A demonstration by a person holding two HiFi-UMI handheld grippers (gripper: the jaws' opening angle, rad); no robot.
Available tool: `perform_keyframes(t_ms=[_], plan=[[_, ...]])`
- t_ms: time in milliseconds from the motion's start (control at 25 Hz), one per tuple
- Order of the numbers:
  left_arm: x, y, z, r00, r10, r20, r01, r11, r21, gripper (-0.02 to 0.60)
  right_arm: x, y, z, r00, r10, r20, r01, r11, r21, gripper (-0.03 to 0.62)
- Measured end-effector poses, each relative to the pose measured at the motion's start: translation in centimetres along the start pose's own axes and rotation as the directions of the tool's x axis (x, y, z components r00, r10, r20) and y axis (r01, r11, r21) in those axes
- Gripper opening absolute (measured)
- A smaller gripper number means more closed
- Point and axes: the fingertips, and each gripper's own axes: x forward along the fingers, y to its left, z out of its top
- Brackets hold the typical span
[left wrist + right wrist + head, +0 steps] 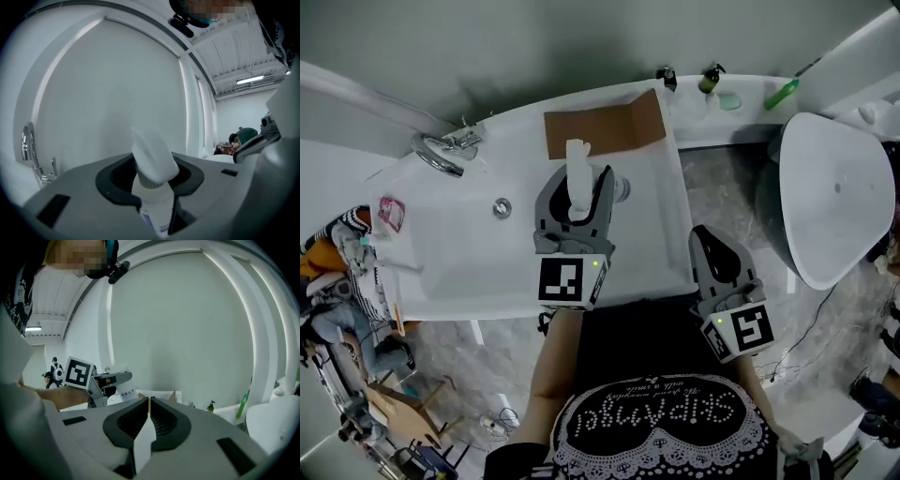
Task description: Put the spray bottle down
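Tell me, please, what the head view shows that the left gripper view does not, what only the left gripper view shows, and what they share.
Only the head view shows the right gripper, the sink with its drain, a brown cardboard sheet at the sink's far side, and a green bottle on the ledge. Only the left gripper view shows a ceiling light and a person far off at the right. Both show the left gripper closed on the white spray bottle, and the chrome faucet.

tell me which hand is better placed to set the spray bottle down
Left: the left tool grips the spray bottle above the sink. The right tool is shut, empty, beside the sink.
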Motion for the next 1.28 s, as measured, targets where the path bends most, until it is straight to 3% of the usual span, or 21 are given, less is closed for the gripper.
perform_keyframes(t_ms=[200,520,840,1000,1280], plan=[[1.9,-1.3,-1.5,1.0,-0.012,0.005,0.012,0.996,0.085,0.164,0.4,-0.3,-0.2,1.0,-0.005,-0.013,0.005,1.0,0.006,0.028],[3.5,-3.2,-2.3,0.999,-0.044,0.031,0.035,0.966,0.256,0.167,0.8,-0.5,-0.3,1.0,-0.003,-0.022,0.003,1.0,0.006,0.028],[4.3,-3.6,-2.8,1.0,-0.026,-0.002,0.026,0.968,0.249,0.17,0.6,0.0,-0.2,1.0,0.019,-0.012,-0.019,1.0,0.001,0.028],[4.6,-3.4,-3.3,0.998,-0.005,-0.065,0.018,0.981,0.195,0.17,0.3,0.3,-0.2,1.0,0.025,-0.008,-0.025,1.0,-0.003,0.028],[5.4,-3.2,-3.5,0.993,-0.04,-0.108,0.058,0.984,0.17,0.172,-0.2,0.7,0.1,1.0,0.031,0.003,-0.031,0.999,-0.01,0.028]])
